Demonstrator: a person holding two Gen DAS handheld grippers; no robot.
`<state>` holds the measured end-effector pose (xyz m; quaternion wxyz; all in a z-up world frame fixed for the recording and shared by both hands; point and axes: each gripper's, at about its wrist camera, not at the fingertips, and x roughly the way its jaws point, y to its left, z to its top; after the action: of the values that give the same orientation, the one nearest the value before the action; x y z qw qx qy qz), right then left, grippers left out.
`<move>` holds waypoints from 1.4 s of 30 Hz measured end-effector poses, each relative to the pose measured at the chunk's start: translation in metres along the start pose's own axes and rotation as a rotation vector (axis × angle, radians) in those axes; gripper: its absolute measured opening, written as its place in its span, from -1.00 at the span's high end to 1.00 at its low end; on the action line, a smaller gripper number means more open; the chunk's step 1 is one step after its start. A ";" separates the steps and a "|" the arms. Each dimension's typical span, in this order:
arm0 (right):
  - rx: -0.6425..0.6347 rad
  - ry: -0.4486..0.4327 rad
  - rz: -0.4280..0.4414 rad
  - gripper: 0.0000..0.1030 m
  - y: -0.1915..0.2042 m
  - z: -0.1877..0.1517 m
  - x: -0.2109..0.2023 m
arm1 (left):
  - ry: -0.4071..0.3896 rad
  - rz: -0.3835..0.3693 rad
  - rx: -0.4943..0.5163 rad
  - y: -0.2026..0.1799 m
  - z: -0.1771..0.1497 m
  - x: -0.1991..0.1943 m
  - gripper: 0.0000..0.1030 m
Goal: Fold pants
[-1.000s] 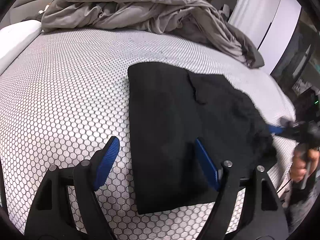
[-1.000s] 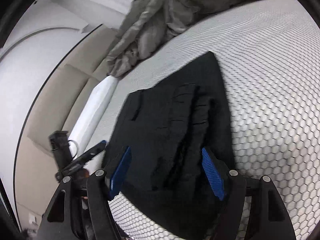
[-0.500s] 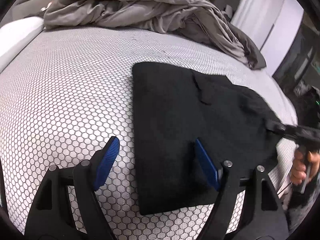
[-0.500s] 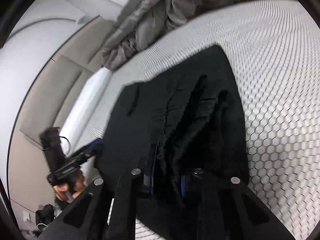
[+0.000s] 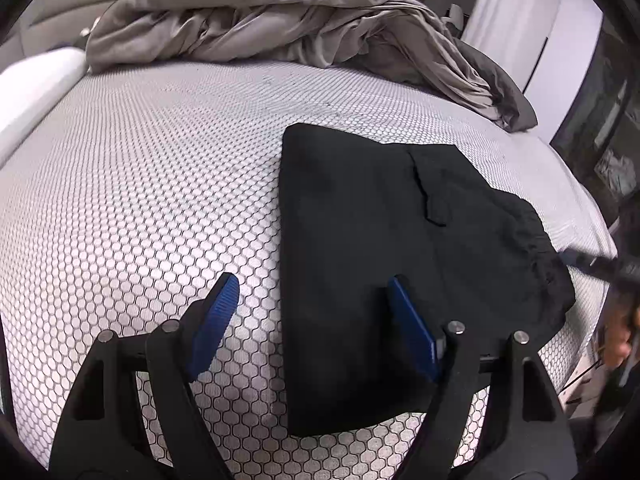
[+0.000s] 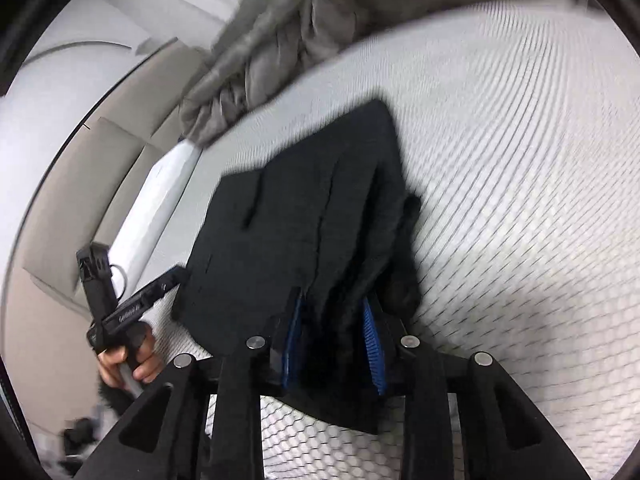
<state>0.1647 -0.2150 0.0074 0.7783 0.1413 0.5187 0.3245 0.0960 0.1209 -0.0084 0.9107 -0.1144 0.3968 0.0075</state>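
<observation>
Right gripper (image 6: 334, 344) was clamped on the pants (image 5: 360, 240) near the bed (image 5: 140, 180) edge; left gripper (image 5: 312, 328) jaws sat apart.

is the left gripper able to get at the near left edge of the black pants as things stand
Probably yes. The left gripper is open and straddles the left edge of the black pants, with one finger over the honeycomb mattress and the other over the cloth. Nothing lies between; the right gripper pinches the far side.
</observation>
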 end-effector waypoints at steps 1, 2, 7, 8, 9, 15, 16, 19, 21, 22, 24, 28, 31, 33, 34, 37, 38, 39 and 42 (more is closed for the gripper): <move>0.019 -0.025 0.046 0.43 -0.002 0.002 -0.007 | 0.002 -0.006 0.007 -0.002 0.000 0.000 -0.46; 0.028 -0.037 0.069 0.43 -0.003 0.004 -0.010 | 0.004 -0.011 0.012 -0.004 0.000 0.001 -0.46; 0.051 0.036 0.067 0.39 0.000 0.012 0.018 | 0.054 -0.001 0.057 -0.014 -0.007 0.012 -0.46; 0.048 0.042 0.060 0.39 0.004 0.013 0.022 | 0.057 0.003 0.062 -0.016 -0.009 0.013 -0.46; 0.043 0.041 0.066 0.39 0.006 0.013 0.021 | 0.060 0.002 0.068 -0.018 -0.010 0.013 -0.46; -0.006 0.004 0.154 0.39 0.027 0.013 0.012 | 0.066 -0.007 0.086 -0.021 -0.014 0.010 -0.46; -0.004 0.013 0.159 0.39 0.028 0.013 0.014 | 0.067 -0.008 0.086 -0.021 -0.014 0.010 -0.46; 0.001 0.069 0.133 0.38 0.029 0.013 0.033 | 0.070 -0.011 0.084 -0.021 -0.015 0.009 -0.46; -0.001 0.112 0.101 0.38 0.028 0.011 0.047 | 0.071 -0.013 0.084 -0.020 -0.015 0.009 -0.46; -0.004 0.114 0.095 0.39 0.028 0.010 0.052 | 0.072 -0.013 0.084 -0.020 -0.015 0.009 -0.46; -0.028 0.059 0.045 0.87 0.030 0.011 0.050 | 0.072 -0.015 0.082 -0.019 -0.014 0.009 -0.46; -0.069 0.010 0.018 0.90 0.048 0.011 0.030 | 0.056 -0.001 0.072 -0.016 -0.011 0.004 -0.46; -0.124 0.030 -0.089 0.90 0.054 0.000 0.021 | 0.038 0.000 0.062 -0.010 -0.010 0.000 -0.46; -0.143 0.108 -0.166 0.84 0.044 -0.007 0.036 | 0.048 0.015 0.053 -0.004 -0.011 0.002 -0.46; -0.146 0.132 -0.166 0.84 0.040 -0.010 0.043 | 0.053 0.016 0.042 -0.001 -0.012 0.004 -0.46; -0.155 0.116 -0.111 0.72 0.039 -0.006 0.033 | 0.062 0.007 -0.003 0.008 -0.012 0.007 -0.46; -0.163 0.071 -0.121 0.48 0.040 -0.002 0.022 | 0.060 0.005 -0.015 0.010 -0.012 0.007 -0.46; -0.162 0.035 -0.141 0.23 0.040 0.000 0.016 | 0.057 0.002 -0.028 0.012 -0.011 0.008 -0.46; -0.094 0.009 -0.143 0.16 0.029 0.007 0.019 | 0.062 -0.020 -0.061 0.017 -0.011 0.010 -0.34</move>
<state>0.1650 -0.1797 0.0126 0.8028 0.0658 0.5153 0.2927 0.0933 0.1342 -0.0262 0.8941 -0.1461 0.4234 0.0070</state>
